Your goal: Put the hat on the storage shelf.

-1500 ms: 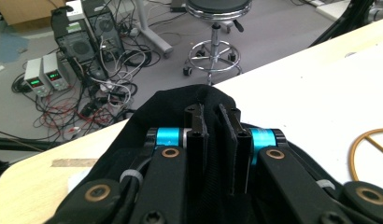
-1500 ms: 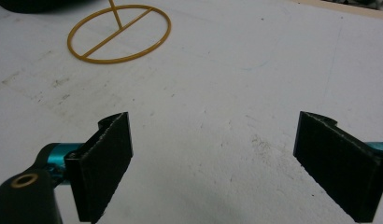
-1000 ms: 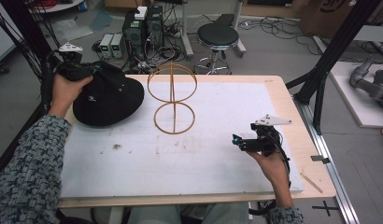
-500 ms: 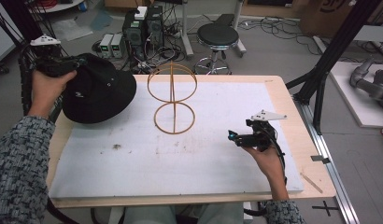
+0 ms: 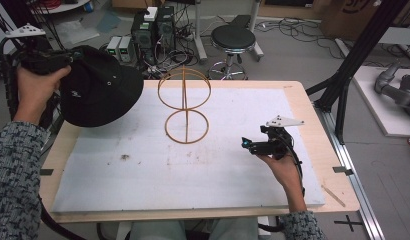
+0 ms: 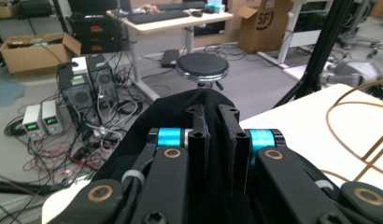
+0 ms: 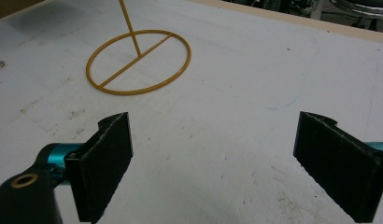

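One black hat between left gripper fingers; right gripper fingers wide.

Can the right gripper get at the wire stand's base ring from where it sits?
Probably yes. The right gripper is open and empty, aimed across bare white mat at the wire stand. Nothing lies between them; the black hat is held off to the left.
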A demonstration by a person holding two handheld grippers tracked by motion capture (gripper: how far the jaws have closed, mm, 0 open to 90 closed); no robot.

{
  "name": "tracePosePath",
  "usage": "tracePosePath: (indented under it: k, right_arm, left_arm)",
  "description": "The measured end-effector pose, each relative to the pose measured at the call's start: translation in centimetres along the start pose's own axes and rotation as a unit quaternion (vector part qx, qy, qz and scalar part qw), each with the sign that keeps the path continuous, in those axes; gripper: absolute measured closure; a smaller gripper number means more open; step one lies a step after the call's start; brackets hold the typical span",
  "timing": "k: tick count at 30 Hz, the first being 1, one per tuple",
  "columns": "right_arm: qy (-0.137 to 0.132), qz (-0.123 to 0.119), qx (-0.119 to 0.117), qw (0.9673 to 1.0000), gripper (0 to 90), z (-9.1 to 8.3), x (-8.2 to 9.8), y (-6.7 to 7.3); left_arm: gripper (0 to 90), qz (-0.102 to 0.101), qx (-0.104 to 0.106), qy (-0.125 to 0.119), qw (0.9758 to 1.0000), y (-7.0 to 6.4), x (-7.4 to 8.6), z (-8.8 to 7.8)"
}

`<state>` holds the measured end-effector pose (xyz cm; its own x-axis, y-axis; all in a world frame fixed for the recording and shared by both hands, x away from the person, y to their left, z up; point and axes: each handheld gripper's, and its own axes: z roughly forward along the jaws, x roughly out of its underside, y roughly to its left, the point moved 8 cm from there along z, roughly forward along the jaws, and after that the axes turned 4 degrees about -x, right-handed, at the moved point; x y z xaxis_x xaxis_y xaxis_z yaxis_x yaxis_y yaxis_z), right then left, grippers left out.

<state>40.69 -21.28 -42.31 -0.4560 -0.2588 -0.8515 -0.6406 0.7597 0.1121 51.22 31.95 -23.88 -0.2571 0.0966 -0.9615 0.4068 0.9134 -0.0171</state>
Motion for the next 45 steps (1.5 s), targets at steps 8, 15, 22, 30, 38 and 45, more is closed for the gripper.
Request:
tracePosePath:
  k: [8, 15, 22, 30, 38, 45]
  right_arm:
    - [-0.002, 0.001, 0.000, 1.0000, 11.5, -0.2, 0.0, -0.1]
    - [-0.007, 0.000, -0.001, 1.0000, 11.5, -0.4, -0.2, 0.0]
    - [-0.008, 0.000, -0.002, 1.0000, 11.5, -0.5, -0.3, 0.1]
    - [-0.013, -0.002, -0.003, 0.9999, 11.5, -0.7, -0.7, 0.3]
    - [-0.016, -0.002, -0.005, 0.9999, 11.5, -0.9, -0.7, 0.3]
    - [-0.016, 0.002, -0.005, 0.9999, 11.5, -1.1, -0.7, 0.3]
  left_arm:
    - [82.4, 0.000, 0.011, -0.014, 0.9998, -1.2, -1.6, -0.3]
    - [82.4, -0.009, 0.020, -0.029, 0.9993, -2.2, -3.4, -0.5]
    - [82.4, -0.023, 0.041, -0.047, 0.9978, -3.6, -5.5, -1.0]
    - [82.8, -0.021, 0.063, -0.051, 0.9965, -5.9, -6.9, -0.7]
    - [83.6, -0.015, 0.082, -0.049, 0.9953, -8.0, -7.9, 0.0]
    - [83.8, -0.019, 0.101, -0.051, 0.9934, -9.8, -8.5, 0.8]
